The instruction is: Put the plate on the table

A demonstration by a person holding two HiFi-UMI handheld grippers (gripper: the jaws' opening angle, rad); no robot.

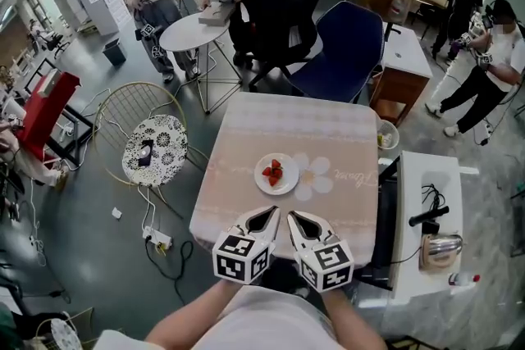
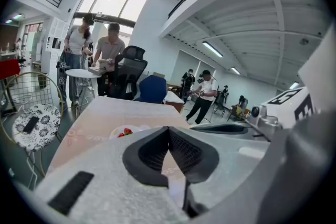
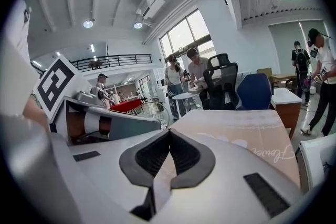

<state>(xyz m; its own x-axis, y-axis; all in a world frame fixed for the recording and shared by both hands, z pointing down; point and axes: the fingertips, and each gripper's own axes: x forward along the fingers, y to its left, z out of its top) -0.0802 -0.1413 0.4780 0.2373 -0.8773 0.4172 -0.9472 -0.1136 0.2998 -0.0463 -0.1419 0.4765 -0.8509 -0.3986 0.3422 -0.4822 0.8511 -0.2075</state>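
A small white plate (image 1: pixel 276 175) with red strawberries rests flat near the middle of the square table (image 1: pixel 246 135), which has a pale pink cloth. Both grippers hover over the table's near edge, side by side and apart from the plate. My left gripper (image 1: pixel 273 213) is shut with nothing in it, its tips just short of the plate. My right gripper (image 1: pixel 290 215) is shut and empty too. In the left gripper view the closed jaws (image 2: pixel 168 129) point over the cloth, and the plate (image 2: pixel 125 131) peeks out to their left. The right gripper view shows closed jaws (image 3: pixel 169 132) above bare cloth.
A blue chair (image 1: pixel 344 53) and a black office chair (image 1: pixel 283 4) stand behind the table. Two people are at a round white table (image 1: pixel 193 33) farther back. A wire chair with a patterned cushion (image 1: pixel 154 147) is at the left. A white side counter (image 1: pixel 431 217) with a toaster is at the right.
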